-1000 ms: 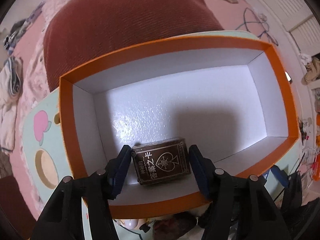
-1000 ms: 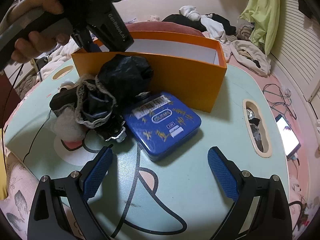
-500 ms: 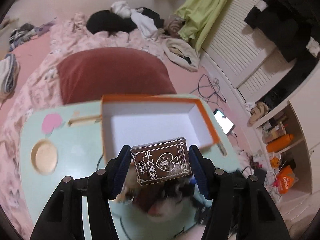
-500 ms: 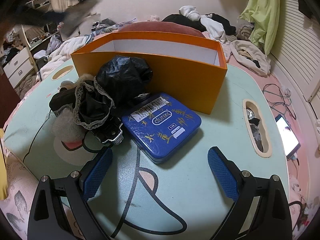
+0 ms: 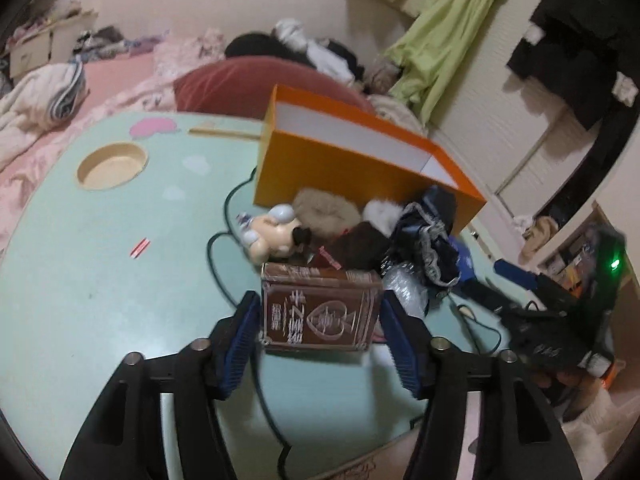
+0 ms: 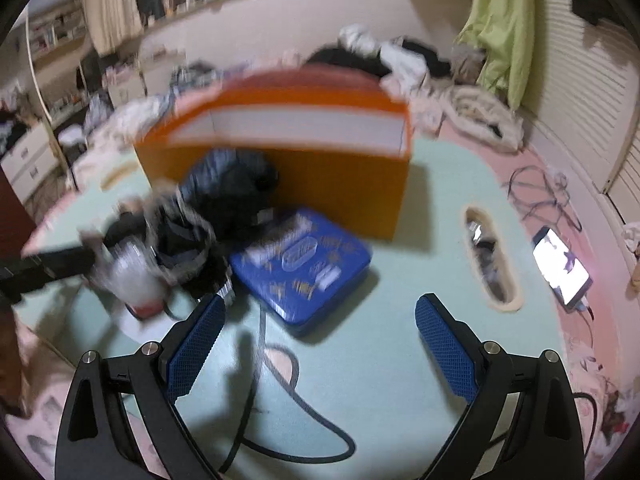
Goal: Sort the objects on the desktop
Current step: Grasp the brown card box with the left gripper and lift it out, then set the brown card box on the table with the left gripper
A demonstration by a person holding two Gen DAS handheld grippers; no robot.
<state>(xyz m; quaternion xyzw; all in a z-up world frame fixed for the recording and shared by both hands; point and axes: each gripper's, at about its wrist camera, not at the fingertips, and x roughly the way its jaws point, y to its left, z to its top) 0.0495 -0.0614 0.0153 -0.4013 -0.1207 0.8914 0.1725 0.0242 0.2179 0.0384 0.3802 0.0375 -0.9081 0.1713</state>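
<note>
My left gripper is shut on a brown card box with a spade emblem and holds it above the mint-green table, in front of the pile. The orange box with white inside stands behind the pile; it also shows in the right wrist view. My right gripper is open and empty above the table, just in front of a blue tin. The right wrist view is blurred.
A pile lies before the orange box: a small plush figure, fur pieces, and black lace cloth, which also shows in the right wrist view. A phone lies beyond the table's right edge. A round recess sits at the table's left.
My left gripper has lifted the card box out of the orange box and swung back and down to the front of the table. My right gripper has started moving; its view is blurred.
</note>
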